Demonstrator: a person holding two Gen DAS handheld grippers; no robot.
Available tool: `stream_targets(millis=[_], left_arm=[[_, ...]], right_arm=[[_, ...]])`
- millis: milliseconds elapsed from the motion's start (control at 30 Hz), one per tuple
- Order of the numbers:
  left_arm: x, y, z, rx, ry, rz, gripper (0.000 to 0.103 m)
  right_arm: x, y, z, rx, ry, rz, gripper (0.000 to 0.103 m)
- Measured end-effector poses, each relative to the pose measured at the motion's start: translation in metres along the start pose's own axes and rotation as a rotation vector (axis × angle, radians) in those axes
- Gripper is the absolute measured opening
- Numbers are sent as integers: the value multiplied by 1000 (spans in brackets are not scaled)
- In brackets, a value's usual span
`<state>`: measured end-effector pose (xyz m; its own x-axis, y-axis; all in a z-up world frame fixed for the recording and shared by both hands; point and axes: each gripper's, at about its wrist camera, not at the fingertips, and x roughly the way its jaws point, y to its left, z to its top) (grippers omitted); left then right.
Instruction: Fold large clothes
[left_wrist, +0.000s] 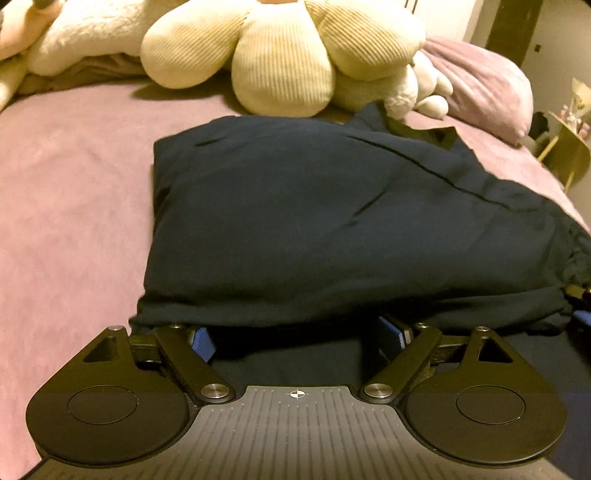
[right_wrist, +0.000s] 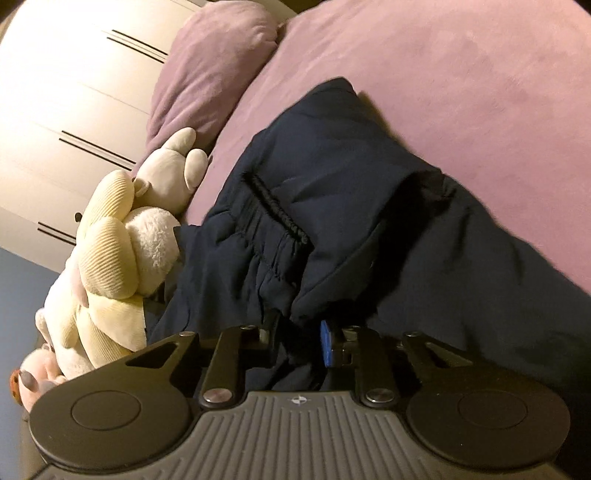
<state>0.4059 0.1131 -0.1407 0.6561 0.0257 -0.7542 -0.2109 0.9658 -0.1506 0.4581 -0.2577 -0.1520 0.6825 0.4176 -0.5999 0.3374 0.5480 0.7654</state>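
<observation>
Navy fabric lay in a thick, roughly folded bundle on the mauve bed (left_wrist: 66, 192): the dark garment (left_wrist: 332, 221), probably trousers going by the gathered elastic band (right_wrist: 273, 206) seen from the right wrist, sat toward the head of the bed, its far edge just short of the cream flower cushion (left_wrist: 280, 55) and the white plush toy (left_wrist: 424, 92).

The left tool (left_wrist: 301, 341) had its blue pads spread wide, with the near hem of the garment draped over the fingertips and cloth lying loosely between them; the pads did not press on it.

The right tool (right_wrist: 299, 343) was nearly closed, and dark cloth filled the narrow gap beside its blue pad (right_wrist: 325, 343), so it appeared to pinch a fold at the waistband side. The view was rolled well over, with the bed running up the frame.

To do this fold well, the left tool would have needed to slide under the hem and close on all layers, not only the top one. Both grips should then have risen together and carried the near edge evenly toward the cushion end. Slack on the right side risked a skewed, bunched fold.
</observation>
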Motion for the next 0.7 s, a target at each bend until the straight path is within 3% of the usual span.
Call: stream_targets(millis=[133,233,367,700], left_arm=[[-6,-1,-5,35,-8,-3,89],[-14,1,-10,54,-12,-10,91],[-13,2,-9,62,-2,5,91],[-1,-7,-3,72,34,61,96]], right_arm=[[8,8,0,-86,3,-19,21],[-7,11,-9,-177,7,-24,25],[-33,2,-20,-199,-22,-20,28],[-22,8,-27,-363,-72,-103,26]])
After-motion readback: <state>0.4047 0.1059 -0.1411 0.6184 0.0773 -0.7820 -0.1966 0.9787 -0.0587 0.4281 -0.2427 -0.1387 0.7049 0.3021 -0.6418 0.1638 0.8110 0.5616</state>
